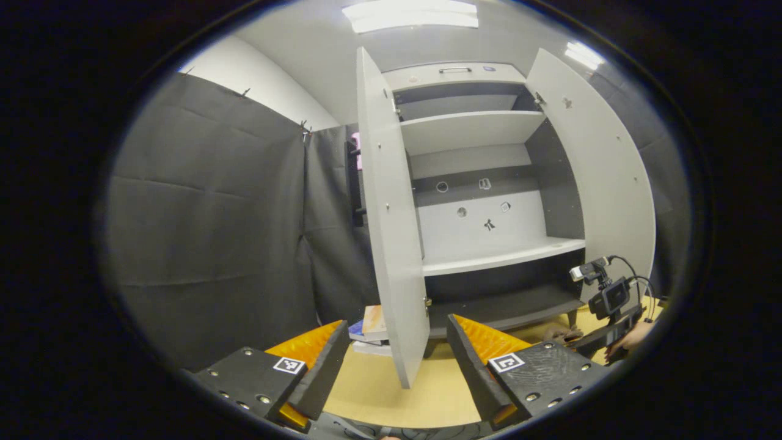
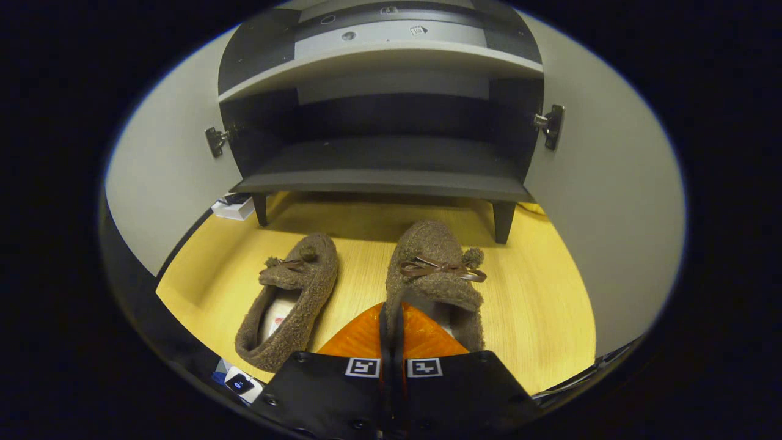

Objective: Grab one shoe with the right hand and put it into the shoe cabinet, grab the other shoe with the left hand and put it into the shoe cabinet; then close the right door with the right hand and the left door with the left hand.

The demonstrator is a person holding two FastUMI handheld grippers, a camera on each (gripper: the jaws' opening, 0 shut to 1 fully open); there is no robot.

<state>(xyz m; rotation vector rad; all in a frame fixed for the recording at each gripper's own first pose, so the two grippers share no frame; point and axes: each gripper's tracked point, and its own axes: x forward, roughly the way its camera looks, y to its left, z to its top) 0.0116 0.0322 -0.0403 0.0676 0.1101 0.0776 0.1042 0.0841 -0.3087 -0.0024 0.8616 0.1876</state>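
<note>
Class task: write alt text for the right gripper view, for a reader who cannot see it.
The right gripper, fingers together, pinches the rim of the right-hand brown fuzzy shoe on a yellow floor. The other shoe lies left, before the open shoe cabinet.

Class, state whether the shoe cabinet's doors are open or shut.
Open: both doors, left door and right door, swing outward, exposing the shelves.

Stacked books (image 1: 372, 330) on wooden floor (image 2: 550, 305)

Brown fuzzy shoes (image 2: 293, 299) (darker brown bows) on yellow wood-grain floor (image 2: 537, 305); white-and-dark-grey shoe cabinet (image 1: 482, 238).
</note>
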